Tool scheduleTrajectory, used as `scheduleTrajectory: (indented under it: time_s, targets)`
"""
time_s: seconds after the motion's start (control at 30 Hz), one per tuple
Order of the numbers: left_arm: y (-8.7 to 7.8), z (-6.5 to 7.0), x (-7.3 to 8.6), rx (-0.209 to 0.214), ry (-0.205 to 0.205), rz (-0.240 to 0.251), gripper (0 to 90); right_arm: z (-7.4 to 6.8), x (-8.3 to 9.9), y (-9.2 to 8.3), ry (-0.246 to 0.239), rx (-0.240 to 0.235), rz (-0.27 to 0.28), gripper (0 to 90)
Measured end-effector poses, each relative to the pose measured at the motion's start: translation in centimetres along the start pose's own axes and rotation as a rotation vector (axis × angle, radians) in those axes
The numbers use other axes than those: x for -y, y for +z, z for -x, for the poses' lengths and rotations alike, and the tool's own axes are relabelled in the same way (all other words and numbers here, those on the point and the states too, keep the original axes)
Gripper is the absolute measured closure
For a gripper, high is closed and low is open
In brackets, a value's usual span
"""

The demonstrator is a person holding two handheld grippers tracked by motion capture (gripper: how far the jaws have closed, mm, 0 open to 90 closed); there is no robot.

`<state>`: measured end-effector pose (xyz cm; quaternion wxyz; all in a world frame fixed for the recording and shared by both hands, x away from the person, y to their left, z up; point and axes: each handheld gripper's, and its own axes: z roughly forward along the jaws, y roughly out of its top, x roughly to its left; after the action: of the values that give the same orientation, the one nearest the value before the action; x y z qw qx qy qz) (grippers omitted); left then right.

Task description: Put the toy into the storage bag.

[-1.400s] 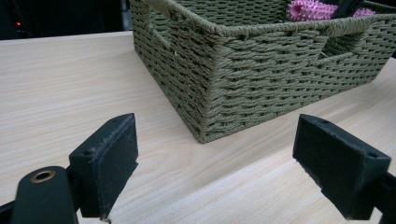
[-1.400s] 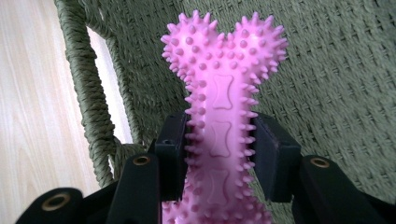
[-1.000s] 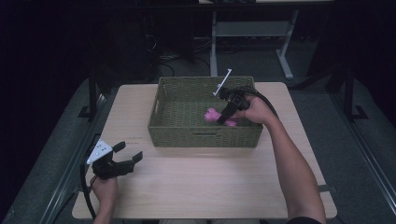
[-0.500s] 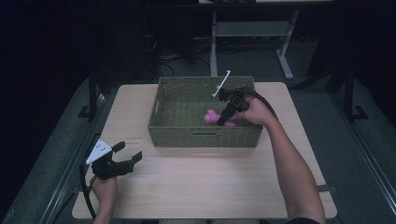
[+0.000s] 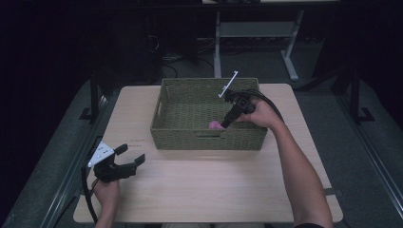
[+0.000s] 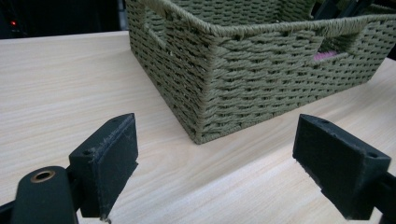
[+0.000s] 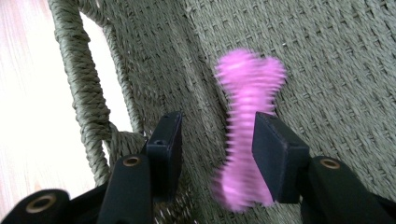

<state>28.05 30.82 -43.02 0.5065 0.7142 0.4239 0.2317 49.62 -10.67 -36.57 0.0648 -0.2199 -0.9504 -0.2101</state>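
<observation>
Pink bone-shaped rubber toy [image 7: 247,126], ridged along its length, sat blurred between the black jaws of the right gripper [image 7: 217,140] inside the olive-green woven rectangular basket [image 5: 178,137]. Those jaws had just been opening and stood partly parted: the toy lay against one pad while a clear gap showed beside the other, so nothing pinched it. From the high view the right gripper [image 5: 227,120] pointed down into the basket near its front wall, with the toy [image 5: 215,125] at its tip. The left gripper [image 5: 127,162] rested on the pale wooden table [image 5: 199,190], well apart from the basket, its jaws spread wide and holding nothing.

The risk, as I judged it, was a messy release. The toy's blur suggested it was dropping or swinging; its ridges might have clung to the pad and been dragged up when the hand lifted. Falling close to the wall, it might also have bounced towards the basket's handle opening [image 7: 100,70].
</observation>
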Motion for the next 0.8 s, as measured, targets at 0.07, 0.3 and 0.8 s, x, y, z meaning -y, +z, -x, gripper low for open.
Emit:
scheduleTrajectory:
  time_s: [0.07, 0.3, 0.8]
  targets:
    - [-0.1, 0.0, 0.0, 0.000, -0.001, 0.005, 13.6, -0.1, -0.1, 0.0, 0.004, 0.002, 0.001, 50.6]
    - [0.0, 0.0, 0.0, 0.003, 0.000, 0.005, 13.6, -0.1, -0.1, -0.3, 0.007, 0.001, 0.020, 48.9]
    - [-0.1, 0.1, 0.0, 0.006, -0.003, 0.006, 13.6, -1.2, -0.1, -2.4, 0.006, 0.014, 0.060, 43.5]
